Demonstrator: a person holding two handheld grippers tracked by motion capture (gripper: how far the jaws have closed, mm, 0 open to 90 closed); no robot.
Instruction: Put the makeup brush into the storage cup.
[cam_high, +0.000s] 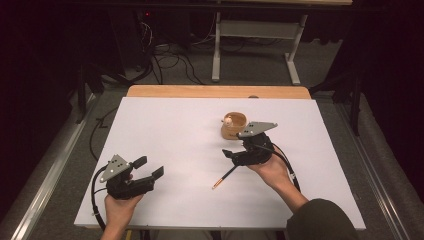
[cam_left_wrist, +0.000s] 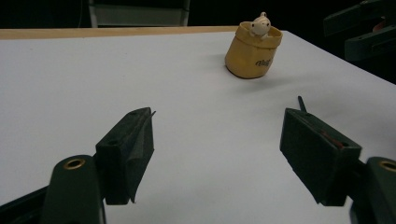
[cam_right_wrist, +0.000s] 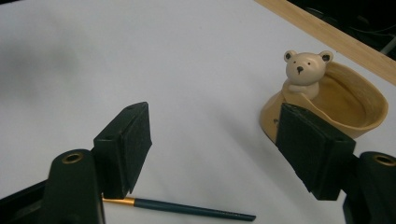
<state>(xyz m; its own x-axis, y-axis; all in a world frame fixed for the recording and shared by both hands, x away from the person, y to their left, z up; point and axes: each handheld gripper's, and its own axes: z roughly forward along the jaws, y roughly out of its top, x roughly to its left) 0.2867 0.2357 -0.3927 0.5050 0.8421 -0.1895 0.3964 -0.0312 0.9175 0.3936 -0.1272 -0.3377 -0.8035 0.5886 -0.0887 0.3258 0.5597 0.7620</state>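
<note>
- A white table top (cam_high: 165, 130) with a wooden far edge sits in a dark room; cables and a pale metal frame (cam_high: 255, 45) lie on the floor beyond it.
- The right gripper (cam_high: 229, 153) is held just above the table, its 2 black jaws spread wide with nothing between them.
- Directly beneath and just on the person's side of those jaws lies a slim paintbrush (cam_right_wrist: 187, 208), dark teal handle with a gold ferrule, flat on the table. From above, the brush (cam_high: 225, 177) angles away from the gripper toward the person.
- Just beyond the right gripper, near its right jaw, stands a tan ceramic pot (cam_right_wrist: 345, 105) with a small cream bear figure (cam_right_wrist: 303, 67) perched on its rim. The pot looks empty inside.
- The left gripper (cam_high: 149, 167) is held well off to the other side, near the table's front edge, jaws also spread wide and empty.
- From the left gripper, the pot (cam_left_wrist: 254, 53) is far ahead and to the right, well apart from its jaws.
- Judged progress: the work looks to be picking up the brush, likely to stand it in the pot. Nothing is grasped yet, so it is at an early stage. Left to do: lower the right jaws around the handle, close, lift, and carry it the short way to the pot.
</note>
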